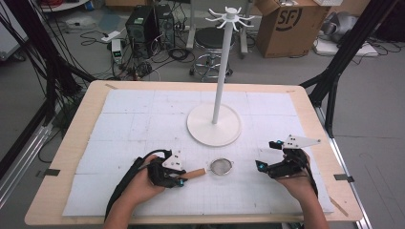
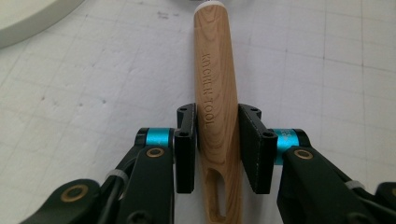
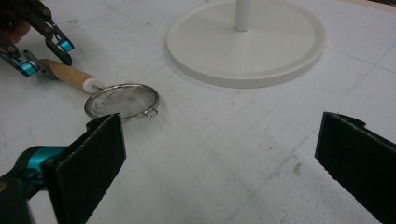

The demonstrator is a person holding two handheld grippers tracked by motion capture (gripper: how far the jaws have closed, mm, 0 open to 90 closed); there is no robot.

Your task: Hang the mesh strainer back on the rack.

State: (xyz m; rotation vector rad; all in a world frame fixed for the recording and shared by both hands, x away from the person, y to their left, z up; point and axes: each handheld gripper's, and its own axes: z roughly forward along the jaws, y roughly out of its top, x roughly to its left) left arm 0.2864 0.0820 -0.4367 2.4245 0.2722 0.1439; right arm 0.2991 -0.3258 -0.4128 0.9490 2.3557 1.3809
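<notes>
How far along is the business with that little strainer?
Early. The left gripper has its jaws closed around the strainer's wooden handle, but the strainer lies flat on the mat. The right gripper waits open nearby. Lifting it, perhaps toward the white hook stand, is left.

Smooth pale wood strainer handle [image 2: 218, 93], fine metal mesh bowl [image 3: 122, 101], matt white stand base [image 3: 246, 44], rough white mat [image 1: 129, 124].

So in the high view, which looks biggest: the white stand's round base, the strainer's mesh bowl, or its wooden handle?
1. Round base of the white stand: by far the biggest.
2. Mesh bowl of the strainer.
3. Wooden handle: looks about as long as the bowl is wide but thinner, and the left tool covers part of it, so the last two are unsure.
</notes>
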